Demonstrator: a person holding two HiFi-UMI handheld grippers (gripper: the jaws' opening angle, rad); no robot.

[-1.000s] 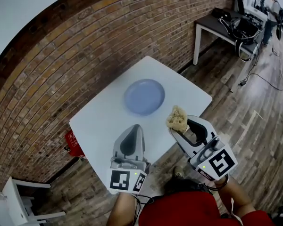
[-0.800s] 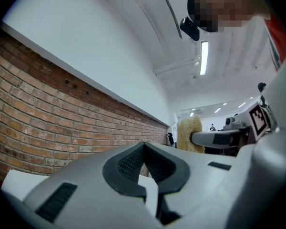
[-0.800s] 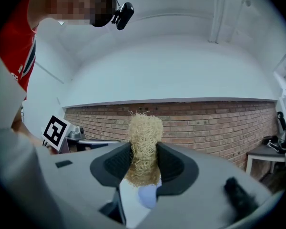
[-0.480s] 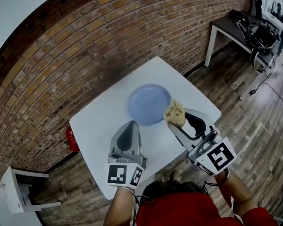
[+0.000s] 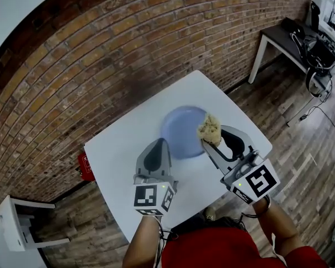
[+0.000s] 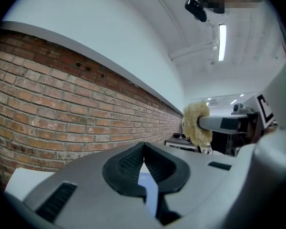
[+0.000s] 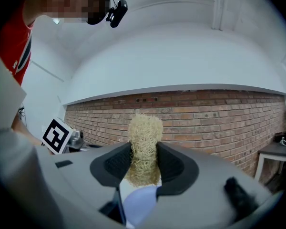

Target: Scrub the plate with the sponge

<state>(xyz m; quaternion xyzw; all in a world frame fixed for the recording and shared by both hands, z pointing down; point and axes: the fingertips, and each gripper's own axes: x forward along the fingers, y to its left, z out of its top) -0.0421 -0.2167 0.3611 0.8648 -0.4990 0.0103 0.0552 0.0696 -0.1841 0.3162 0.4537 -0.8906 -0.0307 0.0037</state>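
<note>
Wall (image 5: 100, 54): red brick, running behind the bench from lower left to upper right.
Floor (image 5: 301, 149): wood planks, grey-brown, showing to the right of the bench and below it.
Bench (image 5: 117, 155): a white square top set cornerwise to the camera, its far corner near the wall.
Far bench (image 5: 279, 38): dark top on white legs at the upper right, well apart from the white one, with black cables (image 5: 319, 53) heaped on it.
Person (image 5: 212, 255): red shirt at the bottom edge, one arm reaching to each tool.
Chair (image 5: 17, 228): white, at the lower left on the floor, near the wall.
Plate (image 5: 181, 130): pale blue, round, lying flat on the bench right of its middle.
Left tool (image 6: 143, 151): jaws pressed together with nothing between them. It points about level, and from the head view its tip sits just beside the plate's near-left rim. Whether it touches the plate cannot be told.
Right tool (image 7: 144, 165): clamped on the sponge, pointing about level, to the right of the left tool.
Sponge (image 7: 144, 140): tan and fibrous, squeezed between the right tool's pads and sticking out above and beyond them. From the head view it lies over the plate's right rim. Contact with the plate cannot be told.
Red thing (image 5: 85, 166): on the floor by the wall, just past the bench's left corner.
</note>
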